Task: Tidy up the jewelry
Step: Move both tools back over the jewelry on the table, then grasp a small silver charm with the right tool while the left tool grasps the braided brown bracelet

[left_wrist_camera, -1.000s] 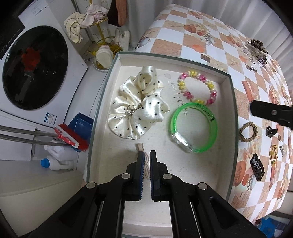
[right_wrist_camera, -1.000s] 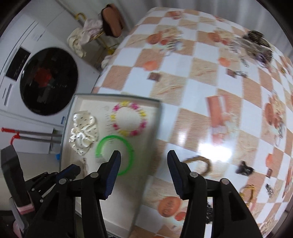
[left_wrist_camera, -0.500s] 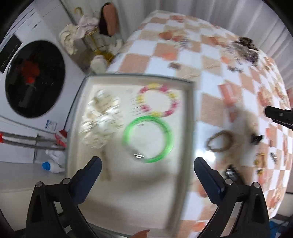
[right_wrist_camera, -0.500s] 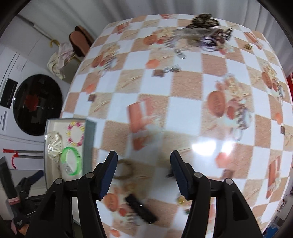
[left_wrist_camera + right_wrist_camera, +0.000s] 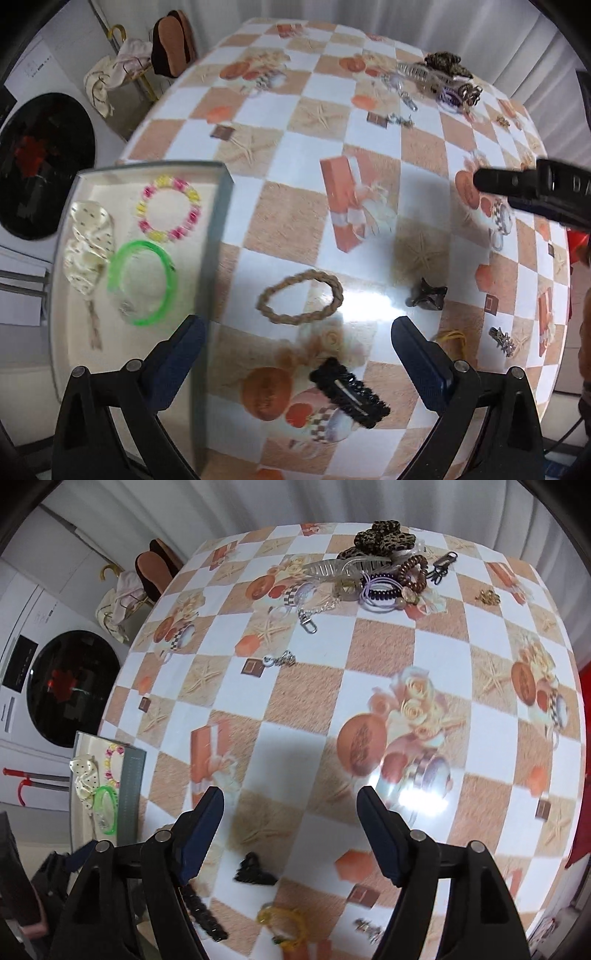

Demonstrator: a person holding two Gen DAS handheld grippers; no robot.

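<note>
Hovering wide apart and empty, the left tool [image 5: 297, 328] frames a braided tan rope ring [image 5: 300, 297] on the checkered table [image 5: 295, 155]; the right tool's [image 5: 290, 805] jaws are opening, nothing between them.

My left gripper [image 5: 297, 349] had been pinched shut over the tray [image 5: 218, 206], apparently on a thin hair tie — then its jaws sprang wide, empty, and it slid off to hang above the braided brown band [image 5: 300, 297] on the table. My right gripper [image 5: 290, 829] crossed toward the table's middle, jaws opening — nothing between them.
</note>
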